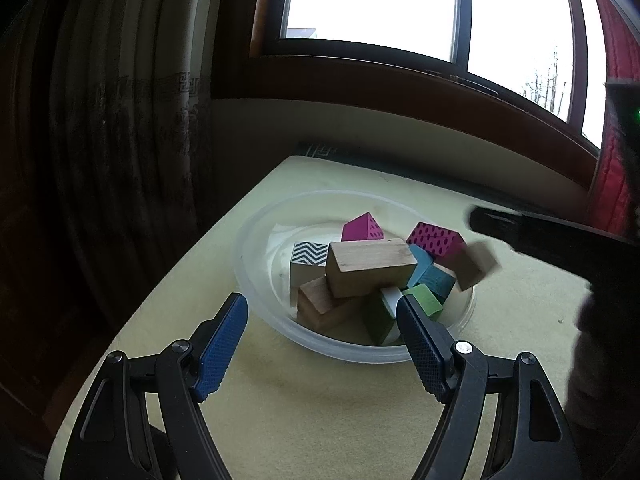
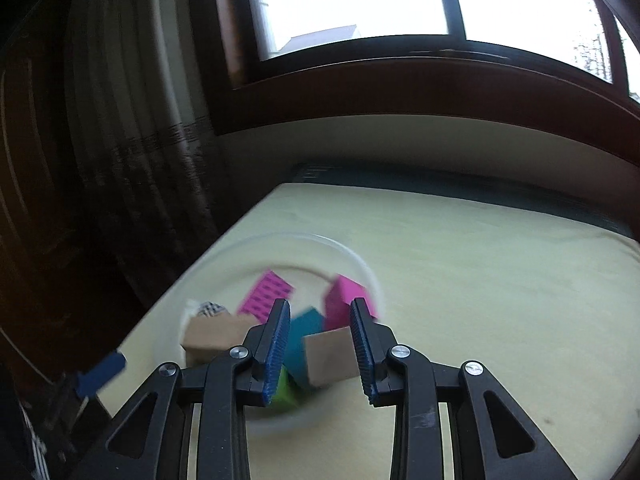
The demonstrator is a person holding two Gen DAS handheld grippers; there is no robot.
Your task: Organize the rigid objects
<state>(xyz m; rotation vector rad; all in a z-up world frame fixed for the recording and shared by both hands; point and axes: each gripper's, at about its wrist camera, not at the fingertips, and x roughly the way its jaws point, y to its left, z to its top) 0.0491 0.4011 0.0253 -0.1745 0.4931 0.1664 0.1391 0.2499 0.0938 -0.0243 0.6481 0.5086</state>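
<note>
A clear plastic bowl (image 1: 241, 248) sits on the pale yellow table (image 1: 320, 400) and holds several wooden blocks. Among them are a long plain block (image 1: 370, 266), a zigzag block (image 1: 308, 264), magenta dotted blocks (image 1: 436, 238), a teal one (image 1: 434, 280) and a green one (image 1: 424, 300). My left gripper (image 1: 320, 306) is open at the bowl's near rim, holding nothing. My right gripper (image 2: 320, 306) is open above the bowl (image 2: 360, 264). A blurred plain block (image 2: 332, 356) lies just below its fingers, apart from the left one. The same block (image 1: 476, 268) shows at the bowl's right rim.
A dark curtain (image 1: 120, 140) hangs left of the table. A window with a dark wooden frame (image 1: 400, 76) runs behind it. Red quilted fabric (image 1: 612, 184) hangs at the far right. Bare tabletop (image 2: 500, 288) spreads right of the bowl.
</note>
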